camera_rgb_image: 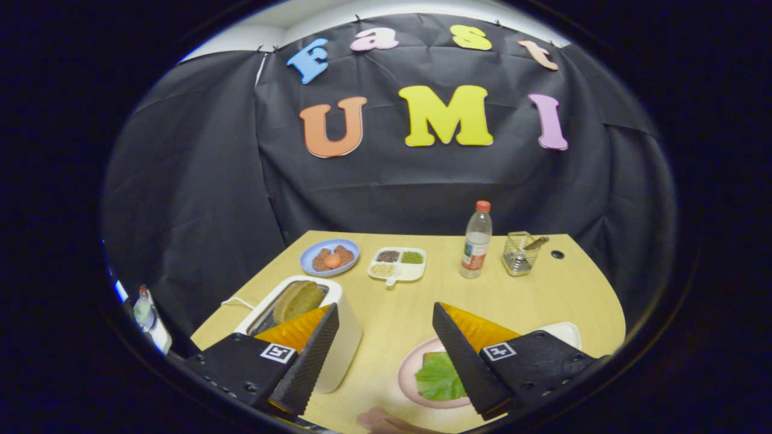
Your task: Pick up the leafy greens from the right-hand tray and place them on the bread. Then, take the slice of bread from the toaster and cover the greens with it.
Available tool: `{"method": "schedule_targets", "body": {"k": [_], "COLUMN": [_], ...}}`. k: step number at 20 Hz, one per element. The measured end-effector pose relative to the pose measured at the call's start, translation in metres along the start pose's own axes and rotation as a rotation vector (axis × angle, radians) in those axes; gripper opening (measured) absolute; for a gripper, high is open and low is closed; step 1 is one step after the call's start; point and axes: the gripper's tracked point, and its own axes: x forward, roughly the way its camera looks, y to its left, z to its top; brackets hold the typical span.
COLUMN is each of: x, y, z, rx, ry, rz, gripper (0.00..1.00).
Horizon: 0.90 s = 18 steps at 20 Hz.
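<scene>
Gripper fingers wide apart, holding nothing, above the wooden table. Lettuce leaf lying on bread on pink plate; bread slice upright in white toaster.

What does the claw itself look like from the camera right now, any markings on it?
The claw has two wedge-shaped fingers with ribbed inner faces, standing apart. Each sits on a dark block fixed with small screws and carries a square white tag printed with a black pattern. No cables visible.
</scene>
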Motion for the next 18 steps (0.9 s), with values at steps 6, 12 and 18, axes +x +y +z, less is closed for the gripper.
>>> {"method": "schedule_targets", "body": {"k": [6, 12, 18], "x": [0.037, 0.068, 0.083], "y": [0.069, 0.093, 0.093], "z": [-0.006, -0.028, -0.039], "rx": [-0.039, -0.028, 0.023], "ry": [0.052, 0.130, 0.210], "rz": [0.044, 0.029, -0.035], "gripper": [0.96, 0.95, 0.72]}}
